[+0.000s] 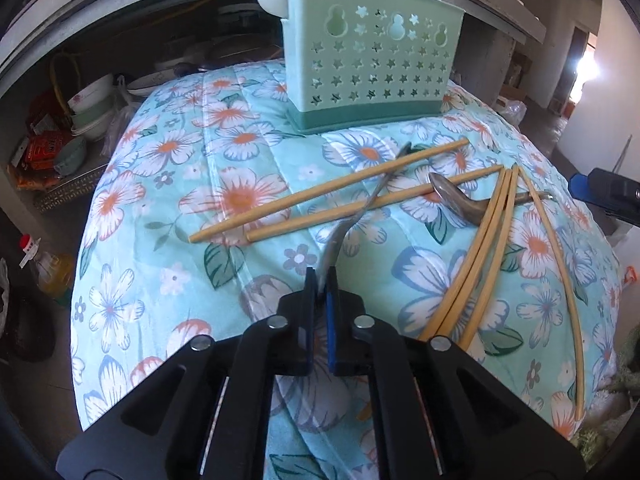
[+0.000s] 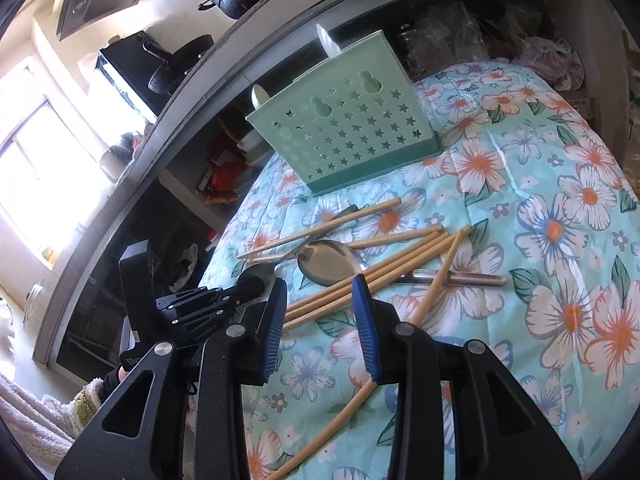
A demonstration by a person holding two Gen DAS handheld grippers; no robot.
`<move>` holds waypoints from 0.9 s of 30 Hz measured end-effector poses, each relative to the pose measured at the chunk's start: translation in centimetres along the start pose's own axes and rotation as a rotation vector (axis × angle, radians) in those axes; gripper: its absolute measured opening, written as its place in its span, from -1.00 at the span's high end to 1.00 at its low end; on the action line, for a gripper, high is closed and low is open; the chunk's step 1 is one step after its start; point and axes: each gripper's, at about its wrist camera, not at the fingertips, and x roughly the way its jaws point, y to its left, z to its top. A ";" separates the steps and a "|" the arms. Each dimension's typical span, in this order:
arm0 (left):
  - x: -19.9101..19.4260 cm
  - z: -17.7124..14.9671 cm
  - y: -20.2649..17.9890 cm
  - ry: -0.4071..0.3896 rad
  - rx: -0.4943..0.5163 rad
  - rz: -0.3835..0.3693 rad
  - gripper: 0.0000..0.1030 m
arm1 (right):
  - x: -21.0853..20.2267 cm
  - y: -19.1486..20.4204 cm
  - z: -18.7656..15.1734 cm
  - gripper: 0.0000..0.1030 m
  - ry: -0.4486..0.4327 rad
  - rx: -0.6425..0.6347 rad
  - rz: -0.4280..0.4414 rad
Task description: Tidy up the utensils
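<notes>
Left gripper (image 1: pixel 321 280) clenched on thin metal spoon (image 1: pixel 352 220) handle, pads pinching its near end; spoon runs ahead, passing among two chopsticks (image 1: pixel 332 188) lying crosswise. Right gripper (image 2: pixel 320 292) parted, nothing between pads, hovering over chopstick bundle (image 2: pixel 376 272). Second spoon (image 2: pixel 332 260) just ahead of right tips, under bundle. Green holder (image 2: pixel 352 124) upright further ahead, well apart, on floral cloth (image 2: pixel 560 240).
</notes>
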 end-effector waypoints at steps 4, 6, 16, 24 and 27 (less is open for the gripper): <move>-0.9 0.0 0.5 -0.021 -0.051 0.008 0.97 | 0.9 2.2 0.4 0.35 0.001 -0.101 -0.046; -1.2 -0.2 0.7 -0.027 -0.075 0.007 0.97 | 1.8 3.4 0.6 0.35 0.012 -0.156 -0.066; -1.5 -0.5 1.5 -0.040 -0.140 -0.004 0.98 | 8.3 7.5 0.6 0.34 0.092 -0.428 -0.287; -1.7 -0.7 2.0 -0.045 -0.171 -0.009 0.98 | 12.8 8.4 -0.8 0.42 0.154 -0.557 -0.463; -2.0 -0.7 1.9 -0.041 -0.177 -0.007 0.98 | 13.4 8.6 -1.1 0.65 0.152 -0.579 -0.510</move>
